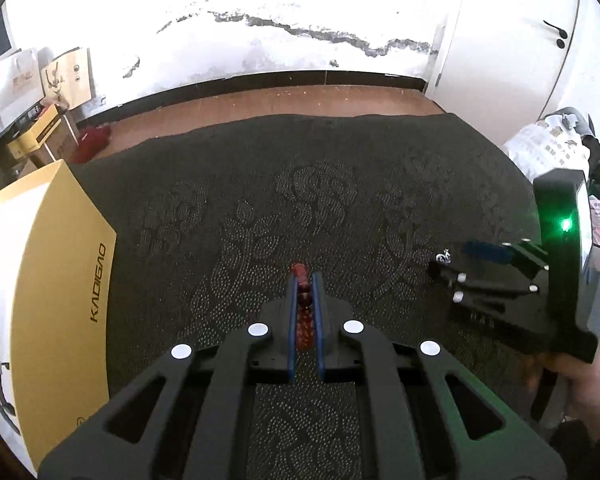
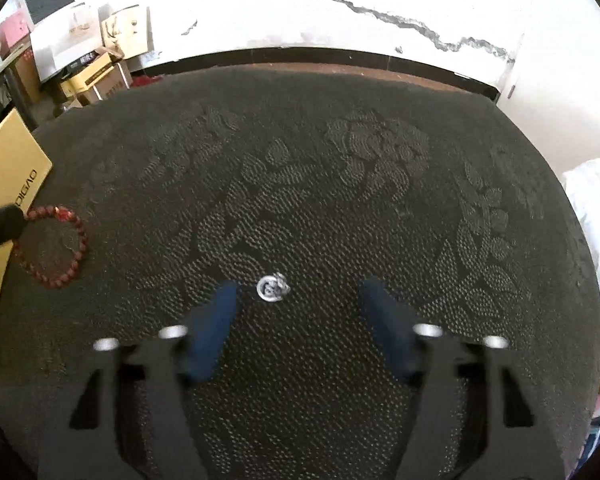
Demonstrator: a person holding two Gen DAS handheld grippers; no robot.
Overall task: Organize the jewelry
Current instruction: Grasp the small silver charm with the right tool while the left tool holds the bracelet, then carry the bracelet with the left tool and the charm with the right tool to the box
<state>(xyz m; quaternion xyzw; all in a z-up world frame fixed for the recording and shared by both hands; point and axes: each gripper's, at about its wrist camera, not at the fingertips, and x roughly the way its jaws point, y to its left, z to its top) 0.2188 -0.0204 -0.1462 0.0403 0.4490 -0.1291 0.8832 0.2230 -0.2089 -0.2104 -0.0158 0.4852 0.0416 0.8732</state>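
My left gripper [image 1: 305, 280] is shut on a red bead bracelet [image 1: 303, 304], seen edge-on between its blue pads. In the right wrist view the bracelet [image 2: 56, 248] hangs as a loop over the dark cloth, held at its left end by the left gripper [image 2: 4, 224]. A small silver ring-like jewel [image 2: 273, 288] lies on the cloth between the blue fingers of my open right gripper [image 2: 300, 292], nearer the left finger. In the left wrist view the jewel [image 1: 444, 257] shows at the tip of the right gripper [image 1: 452, 262].
A dark patterned cloth [image 1: 340, 184] covers the table. A yellow and white box marked KADIGAO [image 1: 56, 280] stands at the left edge, also in the right wrist view [image 2: 8, 168]. Cartons [image 2: 88, 60] sit on the floor beyond. White bags [image 1: 548, 144] lie at the right.
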